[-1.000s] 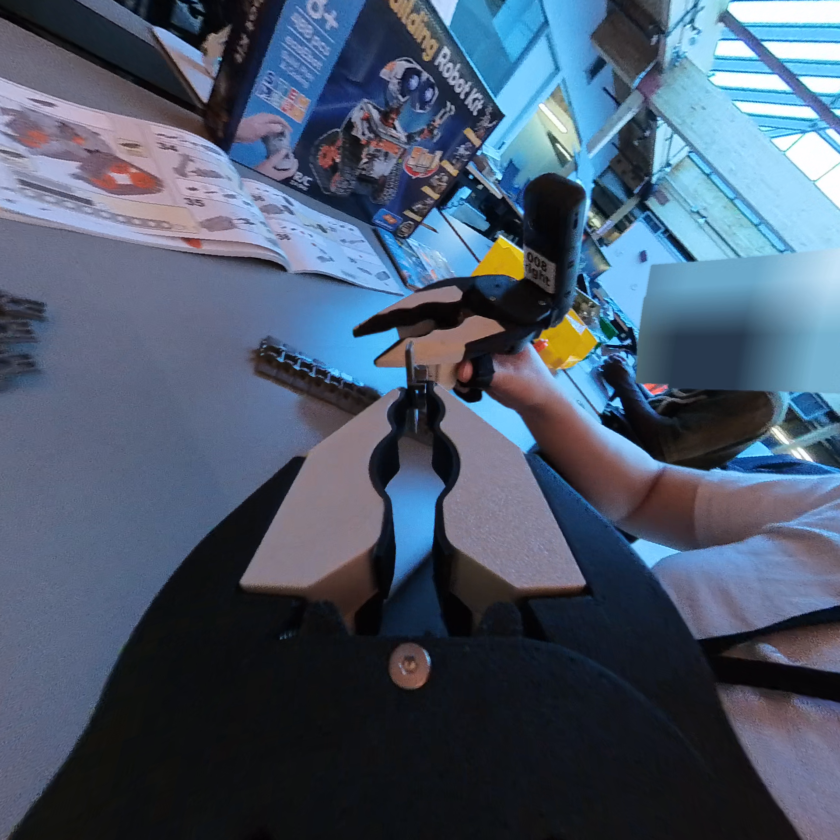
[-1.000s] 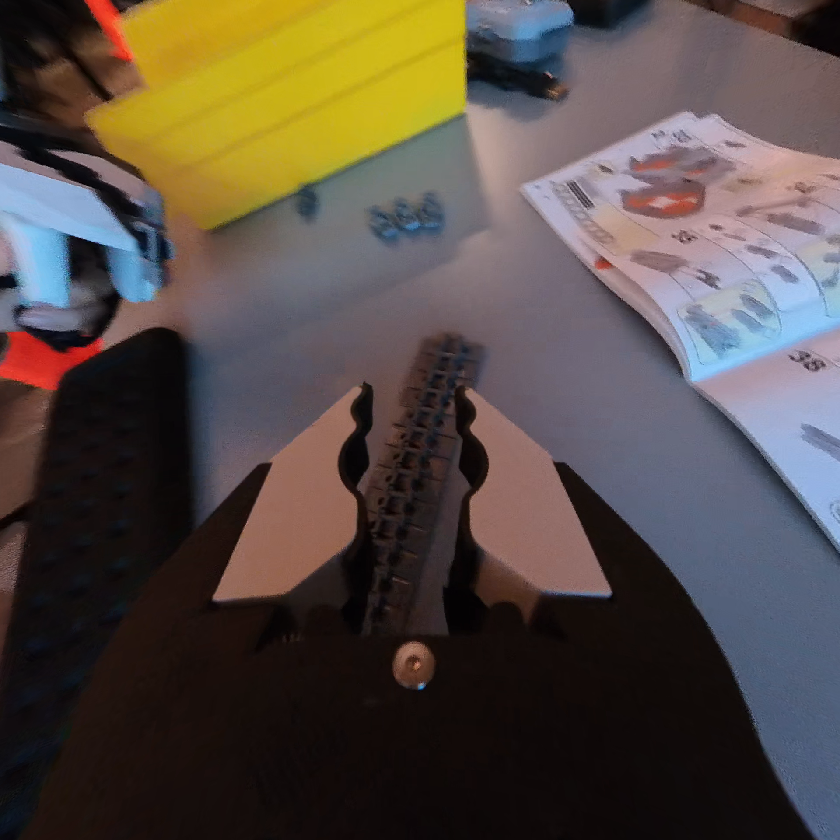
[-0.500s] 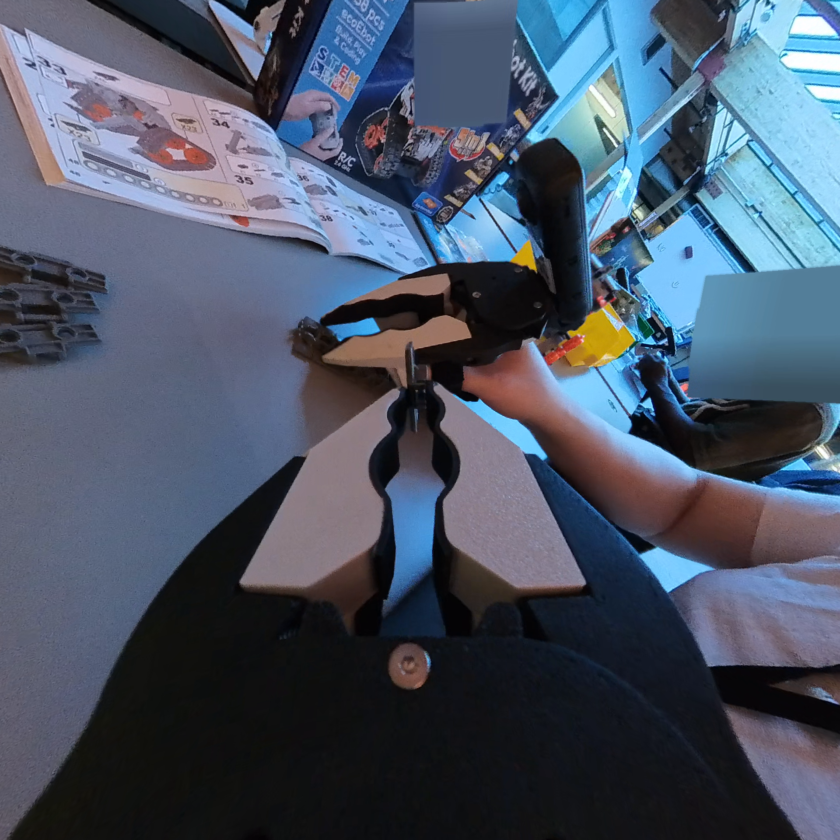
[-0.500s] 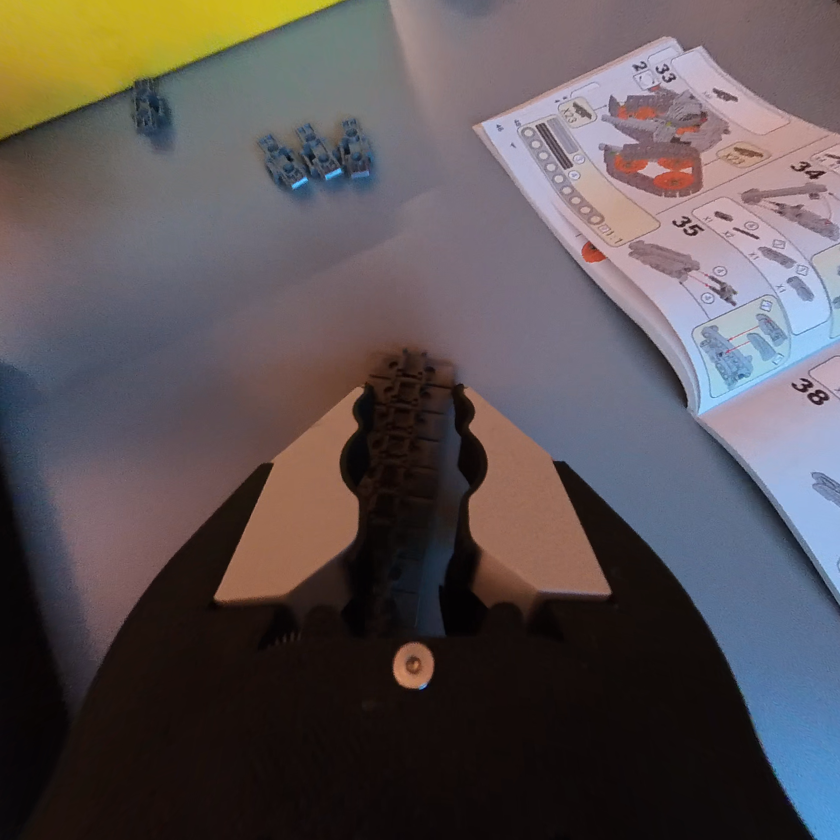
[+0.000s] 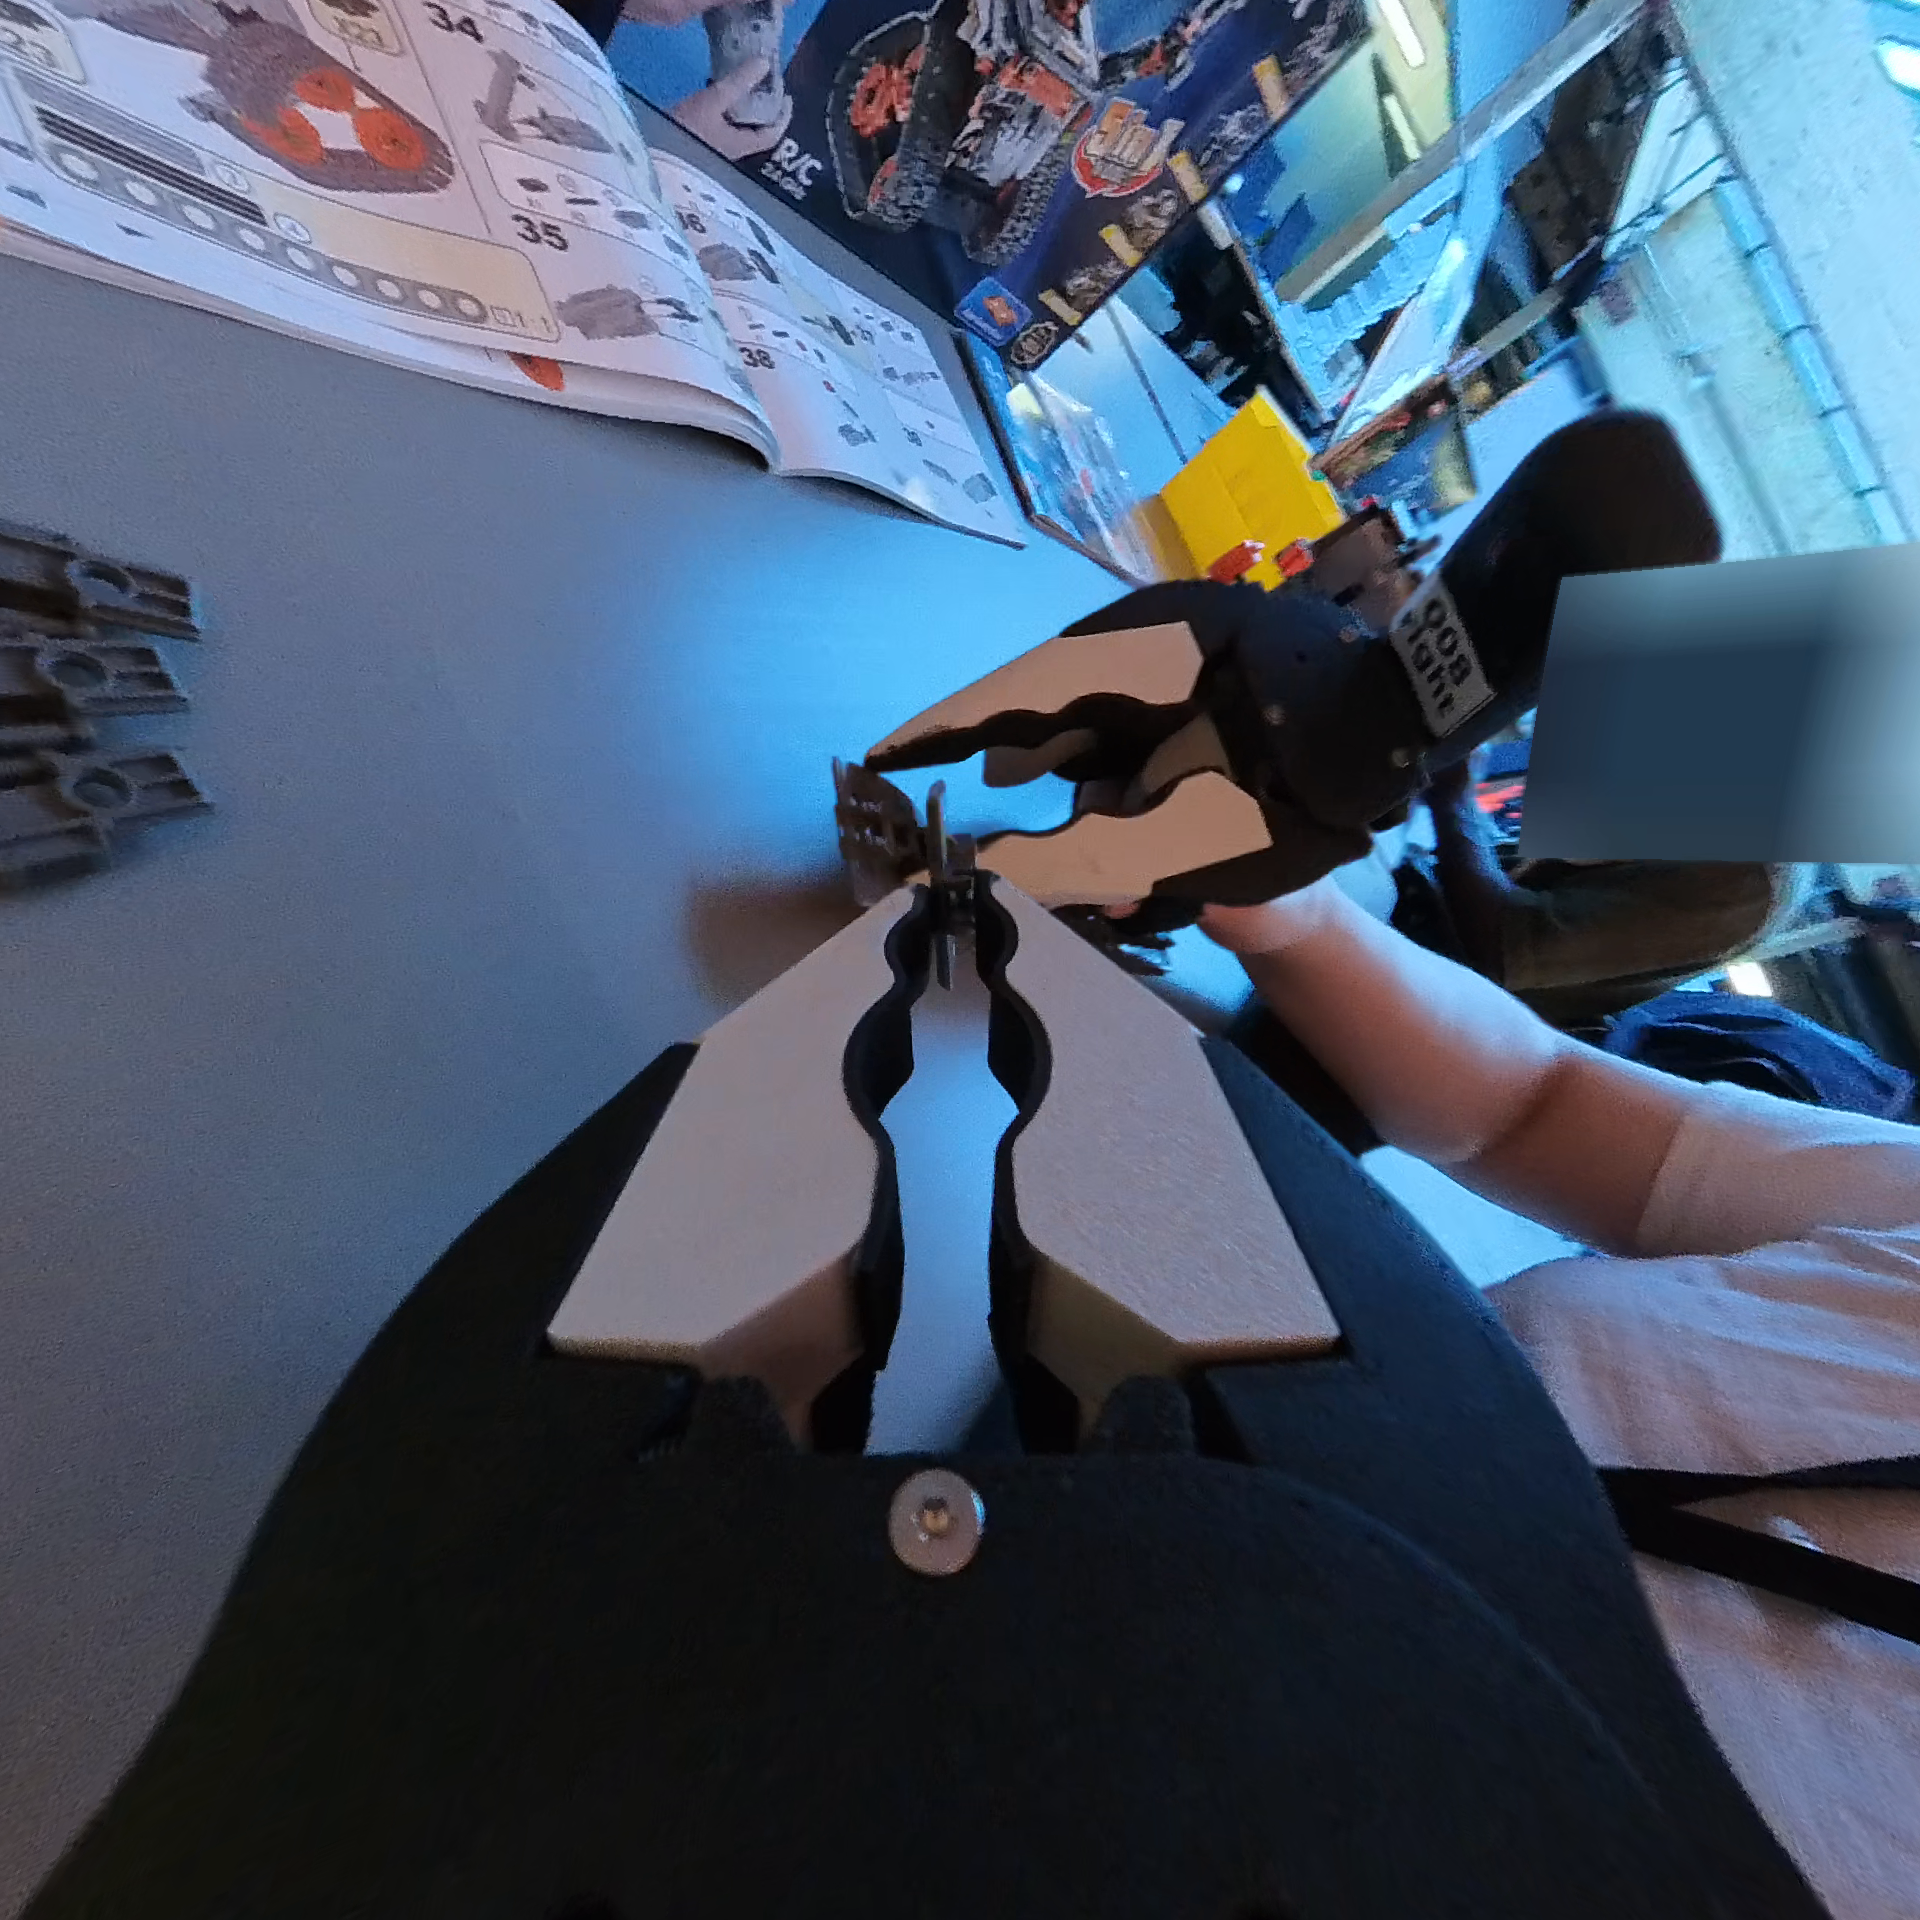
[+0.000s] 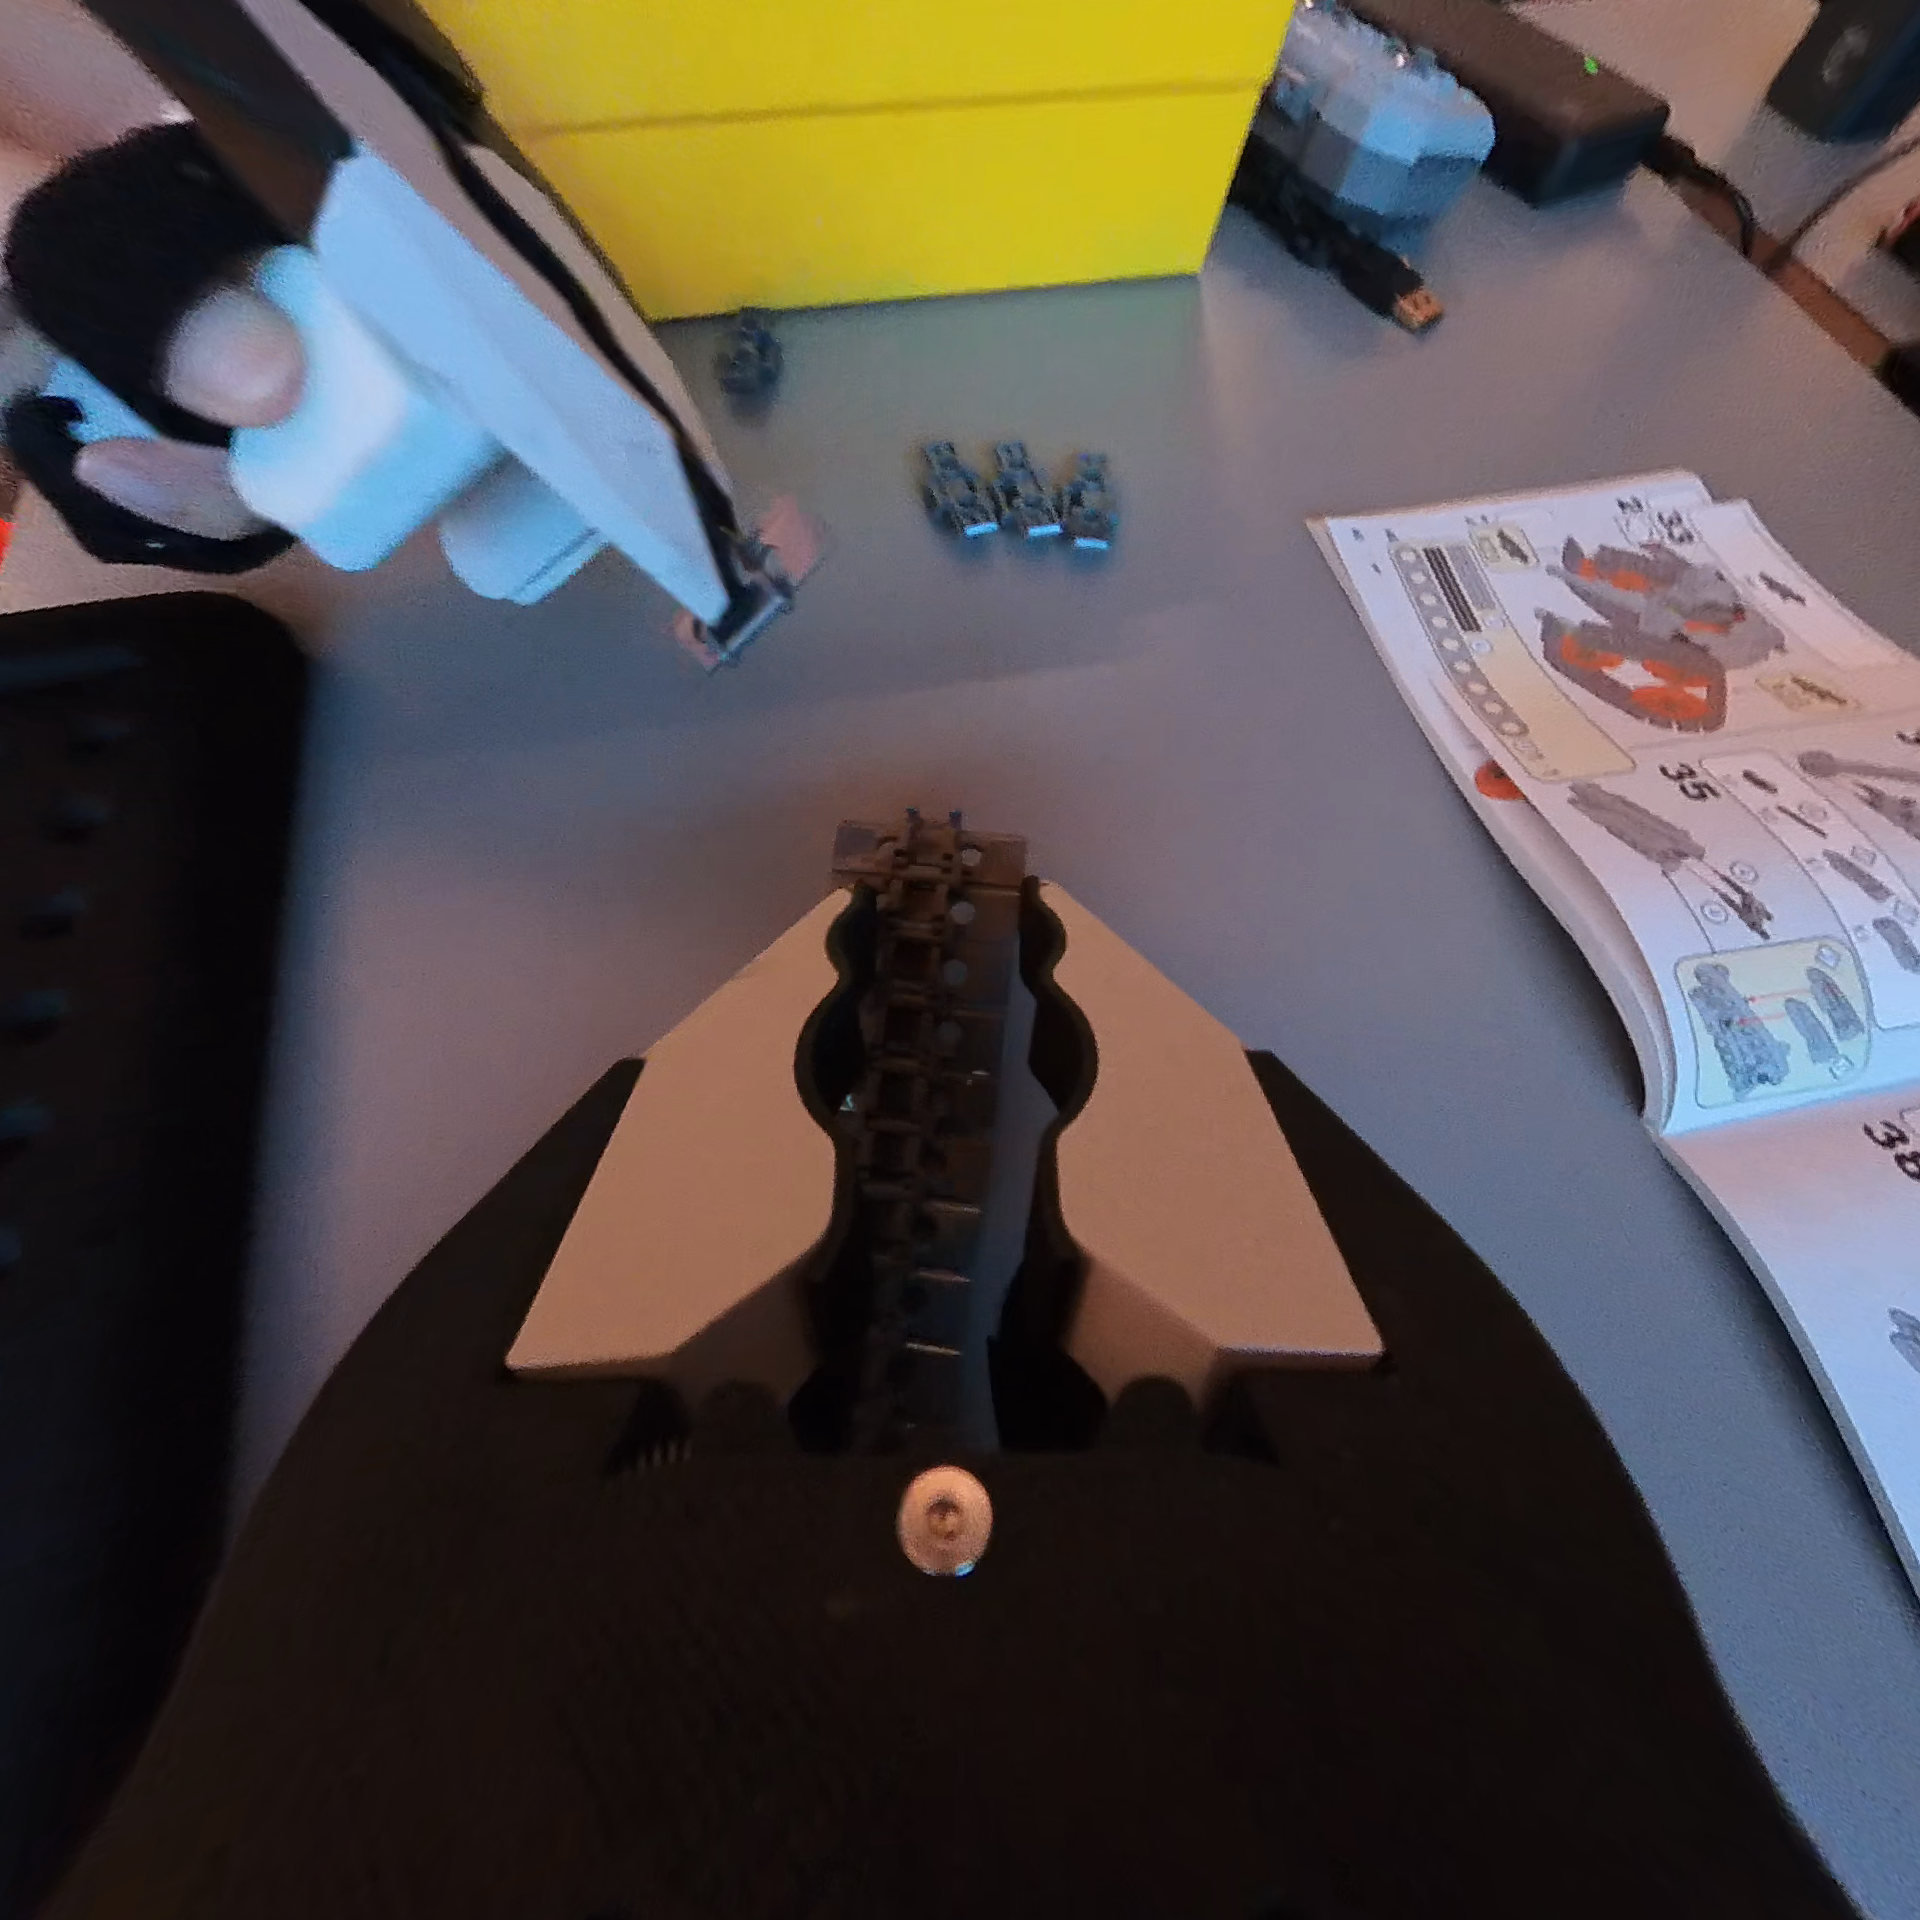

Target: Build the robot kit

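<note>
Your left gripper (image 5: 940,902) is clamped on a small grey link (image 5: 938,868); your right gripper (image 6: 940,894) grips the track strip (image 6: 928,1049), low centre on the bench (image 6: 1195,831). Misalign them and the thinly pinched link could twist free.

Open instruction booklet (image 6: 1714,831) on grey table (image 6: 1195,675) — yellow bin (image 6: 862,145) behind three loose grey links (image 6: 1023,497).
</note>
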